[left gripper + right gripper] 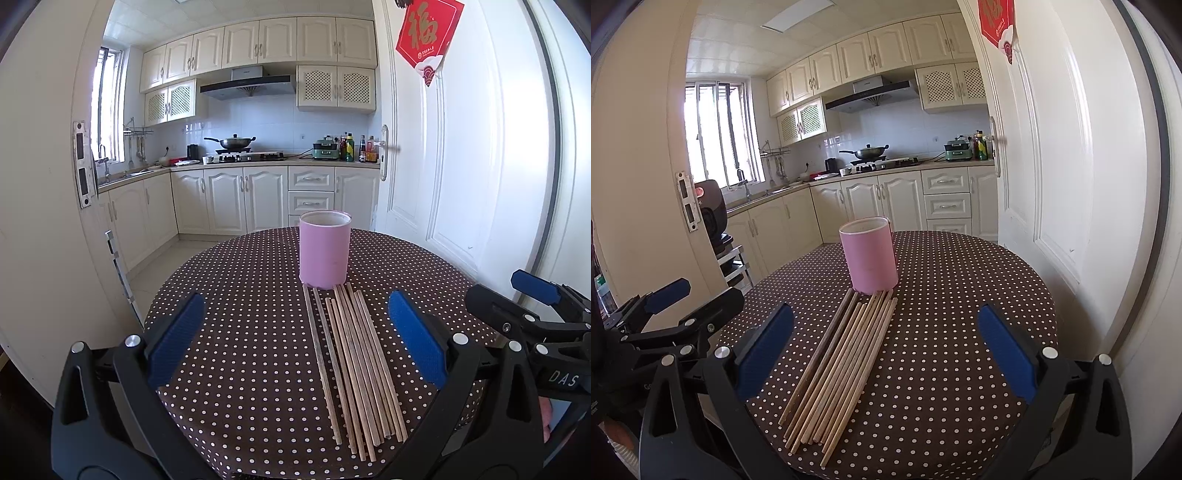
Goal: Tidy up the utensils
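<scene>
1. Both hand-held grippers are held above the near edge of the round surface (pixel 236 295), which is covered by a brown cloth with white dots.
2. Spread wide and empty is the left hand-held gripper (pixel 295 341), its blue pads (pixel 176 338) set well apart with nothing between them.
3. Equally released is the right hand-held gripper (pixel 884 349), its blue pads (pixel 1004 354) parted and nothing grasped.
4. A bundle of wooden chopsticks (pixel 354 373) is seen lying flat on the cloth, side by side, pointing away from the cameras.
5. Two darker sticks are seen at the left side of the bundle; the rest are paler.
6. The far tips of the chopsticks (pixel 842 365) reach the base of a pink cylindrical holder (pixel 324 249); whether they touch it cannot be told.
7. The pink holder (pixel 868 254) stands upright on the surface beyond the chopsticks, its top open; its inside cannot be seen.
8. In the left wrist view the right hand-held gripper (pixel 517 295) is seen at the right edge, beside the bundle.
9. A kitchen with cream cabinets (pixel 229 199) is seen behind the surface.
</scene>
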Available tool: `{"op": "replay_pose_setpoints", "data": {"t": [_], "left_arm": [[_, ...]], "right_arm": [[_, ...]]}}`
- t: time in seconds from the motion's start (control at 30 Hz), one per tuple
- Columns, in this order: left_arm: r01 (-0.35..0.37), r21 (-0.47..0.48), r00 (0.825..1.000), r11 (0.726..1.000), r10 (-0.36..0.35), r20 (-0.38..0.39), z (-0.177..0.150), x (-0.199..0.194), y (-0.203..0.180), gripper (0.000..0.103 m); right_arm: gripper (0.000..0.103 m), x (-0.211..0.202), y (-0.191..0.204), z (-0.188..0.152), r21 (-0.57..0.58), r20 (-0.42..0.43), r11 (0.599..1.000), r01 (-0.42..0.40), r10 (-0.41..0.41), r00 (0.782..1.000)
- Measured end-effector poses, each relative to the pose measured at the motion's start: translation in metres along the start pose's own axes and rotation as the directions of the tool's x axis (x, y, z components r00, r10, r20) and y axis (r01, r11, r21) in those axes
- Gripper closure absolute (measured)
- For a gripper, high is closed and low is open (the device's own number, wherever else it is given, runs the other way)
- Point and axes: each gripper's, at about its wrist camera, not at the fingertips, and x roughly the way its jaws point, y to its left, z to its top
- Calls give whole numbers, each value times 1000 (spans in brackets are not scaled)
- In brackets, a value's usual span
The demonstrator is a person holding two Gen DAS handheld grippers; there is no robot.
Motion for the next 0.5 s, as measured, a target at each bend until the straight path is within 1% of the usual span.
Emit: {"op": "replay_pose_setpoints", "data": {"t": [0.5], "left_arm": [[-1, -1, 1000, 1000, 1, -13, -2, 3, 1, 6]], "right_arm": [[7, 2, -2, -2, 4, -17, 1000, 13, -13, 1000]]}}
